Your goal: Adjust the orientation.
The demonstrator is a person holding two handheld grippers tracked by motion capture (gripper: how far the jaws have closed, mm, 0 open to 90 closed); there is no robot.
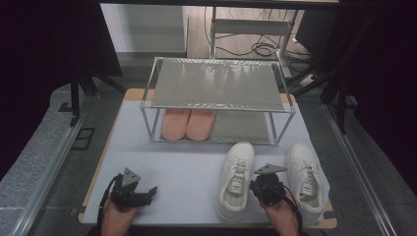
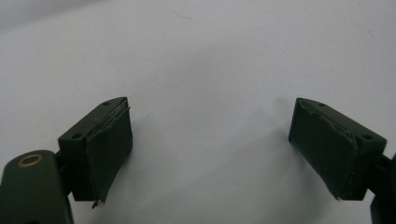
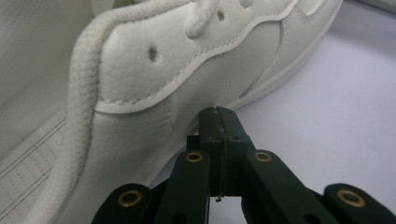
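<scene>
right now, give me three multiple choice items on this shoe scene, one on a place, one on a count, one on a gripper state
1. Where are the pink slippers?
A. on the rack's lower shelf
B. on its top shelf
C. on the floor

2. How many white sneakers are on the table?
A. one
B. two
C. four

3. How do the right gripper's jaws stand?
A. wide open
B. clamped on a lace
C. shut, empty

Answers:
1 A, they sit under the top shelf.
2 B, the left sneaker and right sneaker lie side by side.
3 C, the pads meet beside the left sneaker with nothing between them.

Left gripper (image 1: 147,192) fingers (image 2: 108,144) wide apart (right gripper (image 3: 218,122) pressed together).
</scene>
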